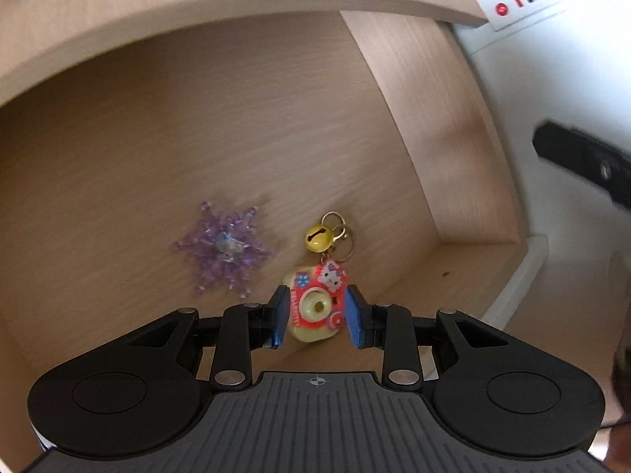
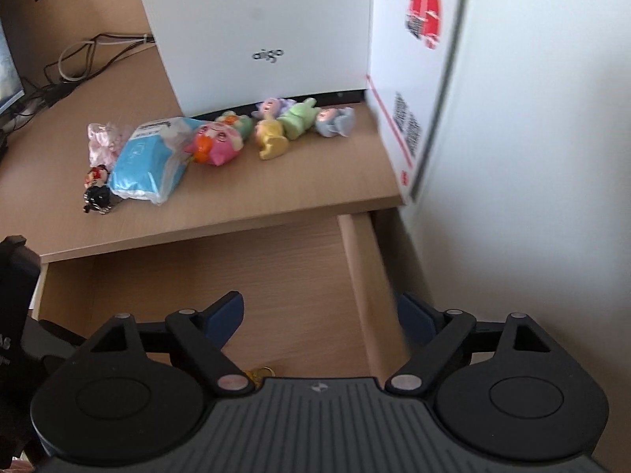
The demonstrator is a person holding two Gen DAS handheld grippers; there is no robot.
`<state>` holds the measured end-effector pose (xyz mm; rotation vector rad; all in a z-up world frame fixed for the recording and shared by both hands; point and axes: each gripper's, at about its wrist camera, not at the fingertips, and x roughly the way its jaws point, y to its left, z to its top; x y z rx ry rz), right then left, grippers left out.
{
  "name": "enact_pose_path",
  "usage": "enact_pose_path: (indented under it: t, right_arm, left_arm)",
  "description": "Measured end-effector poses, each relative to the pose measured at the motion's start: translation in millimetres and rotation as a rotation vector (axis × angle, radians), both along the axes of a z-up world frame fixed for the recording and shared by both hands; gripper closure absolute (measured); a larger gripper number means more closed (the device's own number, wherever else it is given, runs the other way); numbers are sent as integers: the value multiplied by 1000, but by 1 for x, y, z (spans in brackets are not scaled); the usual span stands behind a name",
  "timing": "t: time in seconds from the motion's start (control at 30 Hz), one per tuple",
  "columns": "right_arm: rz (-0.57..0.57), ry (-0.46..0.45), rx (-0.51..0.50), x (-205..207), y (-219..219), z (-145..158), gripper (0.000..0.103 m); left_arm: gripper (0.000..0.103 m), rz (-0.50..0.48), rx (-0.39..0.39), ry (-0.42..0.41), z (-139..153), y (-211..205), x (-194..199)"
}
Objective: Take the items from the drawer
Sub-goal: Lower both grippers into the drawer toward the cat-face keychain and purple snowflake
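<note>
In the left wrist view, a yellow and red toy camera keychain [image 1: 315, 307] with a gold bell [image 1: 317, 238] and rings sits between the blue pads of my left gripper [image 1: 317, 315]. The pads press its two sides, close to the drawer's front right corner. A purple crystal snowflake [image 1: 224, 248] lies on the drawer floor [image 1: 157, 157] to the left. My right gripper [image 2: 319, 307] hovers open over the drawer's right wall [image 2: 363, 276], holding nothing. A bit of the gold bell [image 2: 258, 374] peeks out under it.
On the desk top [image 2: 276, 193] above the drawer lie several plush toys [image 2: 276, 130], a blue tissue pack [image 2: 146, 165], a pink bag [image 2: 104, 138] and a small doll keychain [image 2: 96, 189]. A white box [image 2: 256, 31] stands behind them. A white wall [image 2: 532, 157] is on the right.
</note>
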<state>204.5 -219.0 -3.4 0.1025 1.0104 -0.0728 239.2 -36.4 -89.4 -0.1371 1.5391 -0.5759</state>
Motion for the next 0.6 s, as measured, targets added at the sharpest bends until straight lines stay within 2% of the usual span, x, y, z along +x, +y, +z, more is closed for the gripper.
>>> enact_pose_path:
  t: [0.1,0.2,0.3,0.37,0.47,0.6]
  right_arm:
    - [-28,20,7,-4,-3,-7,17]
    - [-38,32,7,-11,-4,-10,17]
    - [-26,47,12,-16,-1,-15,11]
    - [-5,71,13,-17,3,-21,11]
    - [46,145,52,-11,15,-36,10]
    - [113,275,183,10,36,-61,10]
  left_arm:
    - [70,32,42,-6,-4,-3,2]
    - [70,95,30,-61,1,12,5]
    - [70,67,91,-152,3,26,4]
    - [70,52,114,-194,2,35,0]
    - [70,94,93,-213,4,51,-6]
    - [70,113,120,-322,19,66,-24]
